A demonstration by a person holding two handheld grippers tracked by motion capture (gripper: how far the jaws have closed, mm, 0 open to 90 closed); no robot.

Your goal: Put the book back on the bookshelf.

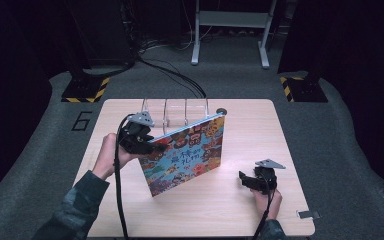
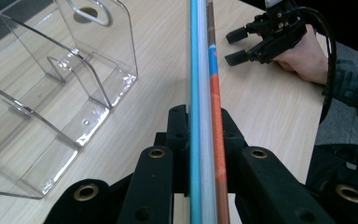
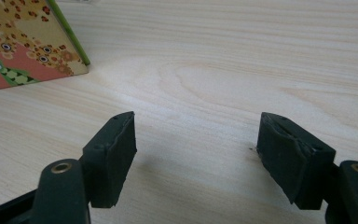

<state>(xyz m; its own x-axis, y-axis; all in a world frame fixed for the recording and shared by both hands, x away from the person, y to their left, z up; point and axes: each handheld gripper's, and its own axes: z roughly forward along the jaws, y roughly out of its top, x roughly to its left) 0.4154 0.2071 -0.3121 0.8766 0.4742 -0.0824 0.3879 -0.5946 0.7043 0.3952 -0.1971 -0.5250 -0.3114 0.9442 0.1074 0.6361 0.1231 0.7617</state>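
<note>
1. The left gripper point(image 1: 152, 147) is pinching the left edge of the picture book point(image 1: 187, 152), which is standing tilted on one corner near the table point(image 1: 260, 120) centre, before the clear rack point(image 2: 60, 107).
2. The book is looking thin, stiff, light and glossy, so probably slippery; gripping deep at an edge seems safest.
3. The right gripper point(image 3: 196, 154) is resting spread and empty near the right edge.

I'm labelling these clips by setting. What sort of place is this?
Probably a lab or recording studio, not a home: a lone wooden table on grey carpet, hazard-striped stand bases, cables across the floor, dark surroundings.
</note>
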